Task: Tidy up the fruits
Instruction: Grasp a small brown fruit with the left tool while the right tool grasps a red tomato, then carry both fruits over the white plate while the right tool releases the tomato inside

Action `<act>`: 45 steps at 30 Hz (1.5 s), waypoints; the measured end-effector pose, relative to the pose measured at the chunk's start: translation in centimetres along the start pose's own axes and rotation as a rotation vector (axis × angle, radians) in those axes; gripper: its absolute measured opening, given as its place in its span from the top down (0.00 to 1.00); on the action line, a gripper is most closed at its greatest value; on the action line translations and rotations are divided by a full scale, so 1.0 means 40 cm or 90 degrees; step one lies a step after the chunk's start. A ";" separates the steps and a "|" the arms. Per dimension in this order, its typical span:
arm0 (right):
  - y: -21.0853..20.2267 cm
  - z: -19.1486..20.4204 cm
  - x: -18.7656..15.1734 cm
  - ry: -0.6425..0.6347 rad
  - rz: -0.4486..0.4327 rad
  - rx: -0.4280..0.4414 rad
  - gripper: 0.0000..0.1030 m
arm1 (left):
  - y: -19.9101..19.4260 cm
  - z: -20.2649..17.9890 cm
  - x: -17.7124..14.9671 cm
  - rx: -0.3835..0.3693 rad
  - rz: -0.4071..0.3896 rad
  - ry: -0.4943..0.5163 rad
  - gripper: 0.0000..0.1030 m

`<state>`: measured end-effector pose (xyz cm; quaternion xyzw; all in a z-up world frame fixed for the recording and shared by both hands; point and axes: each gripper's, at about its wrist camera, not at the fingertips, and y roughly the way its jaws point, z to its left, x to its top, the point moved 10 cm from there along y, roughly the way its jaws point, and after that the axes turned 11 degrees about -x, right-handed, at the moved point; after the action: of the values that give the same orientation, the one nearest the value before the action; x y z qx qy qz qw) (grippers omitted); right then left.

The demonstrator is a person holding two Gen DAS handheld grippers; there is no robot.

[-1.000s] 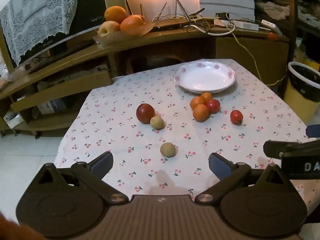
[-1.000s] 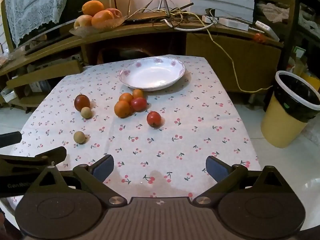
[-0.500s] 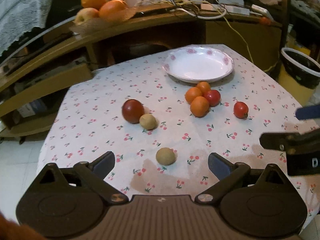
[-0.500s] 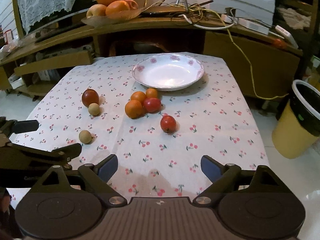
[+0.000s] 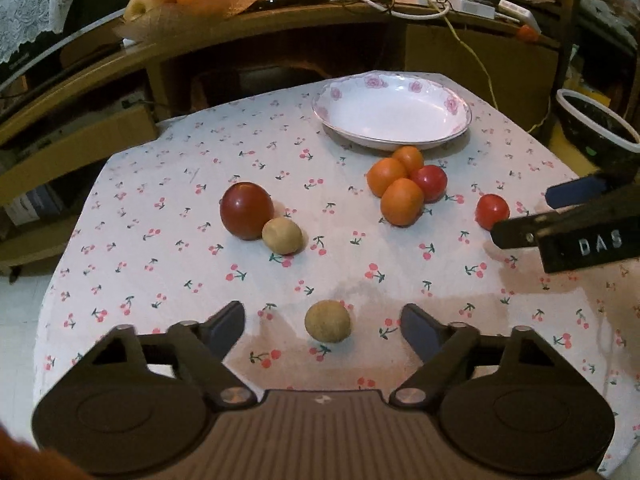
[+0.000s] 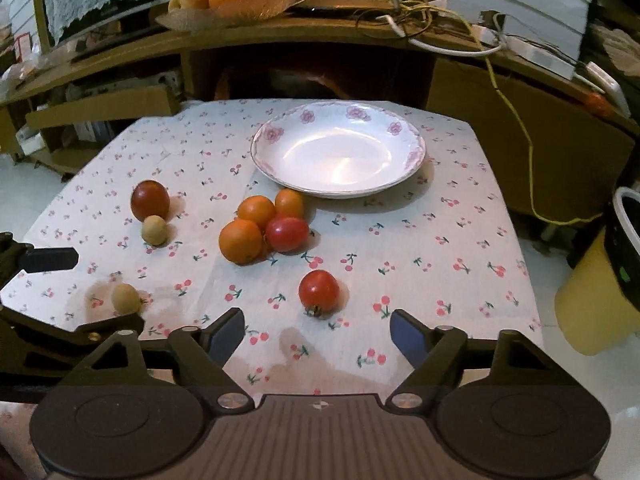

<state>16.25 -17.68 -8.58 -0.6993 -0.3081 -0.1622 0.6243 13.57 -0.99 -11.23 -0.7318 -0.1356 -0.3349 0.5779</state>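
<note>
Now, the table with its cherry-print cloth carries an empty floral plate at the far side. Near the plate's near rim sits a touching cluster: three oranges and one tomato. Left of it, a dark red tomato touches a small tan fruit. The left gripper has just been closing; its jaws remain apart, with a second tan fruit between them, untouched. The right gripper has likewise been closing, jaws apart, a lone red tomato just beyond its tips, unheld.
</note>
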 end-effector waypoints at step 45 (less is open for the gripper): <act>0.072 0.018 0.010 -0.033 0.009 0.042 0.73 | 0.025 -0.020 -0.024 -0.034 0.006 0.026 0.55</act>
<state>18.26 -16.98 -10.67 -0.6846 -0.3246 -0.1293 0.6398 13.17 -1.85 -12.52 -0.7406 -0.1113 -0.3506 0.5623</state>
